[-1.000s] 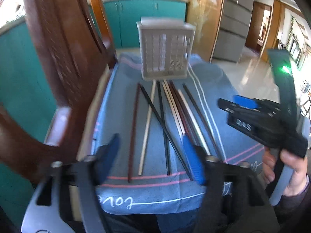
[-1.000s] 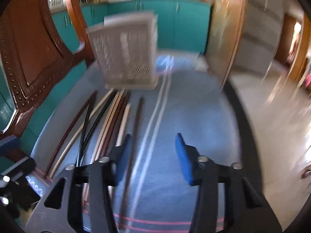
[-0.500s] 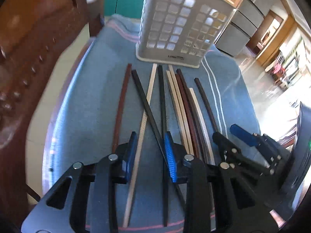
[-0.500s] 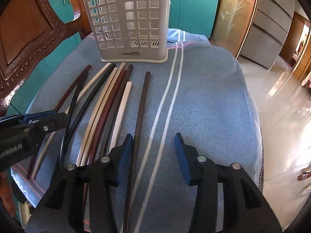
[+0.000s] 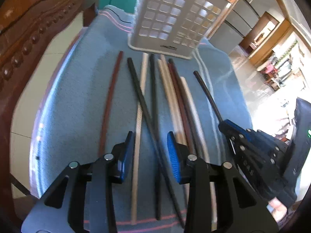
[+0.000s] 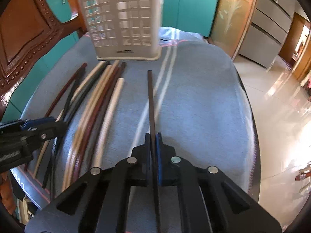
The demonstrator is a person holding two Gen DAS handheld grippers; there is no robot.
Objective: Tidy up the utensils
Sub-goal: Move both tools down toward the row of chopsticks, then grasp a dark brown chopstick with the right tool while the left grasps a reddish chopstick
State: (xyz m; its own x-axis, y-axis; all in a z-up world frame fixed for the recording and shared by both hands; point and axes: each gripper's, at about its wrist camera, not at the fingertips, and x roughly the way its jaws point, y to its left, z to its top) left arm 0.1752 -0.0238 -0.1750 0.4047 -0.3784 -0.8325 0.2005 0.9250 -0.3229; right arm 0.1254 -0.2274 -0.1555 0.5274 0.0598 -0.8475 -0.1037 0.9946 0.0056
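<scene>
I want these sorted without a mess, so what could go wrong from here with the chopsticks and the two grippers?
The right gripper is shut on the dark brown chopstick near one end, so it may swing or slip when lifted.

The left gripper straddles several crossed chopsticks; its fingers have just been moving and could catch more than one.

The grippers stand close and may collide.

Home kitchen; teal cabinets (image 6: pixel 190 5), fridge (image 6: pixel 272 38)
</scene>
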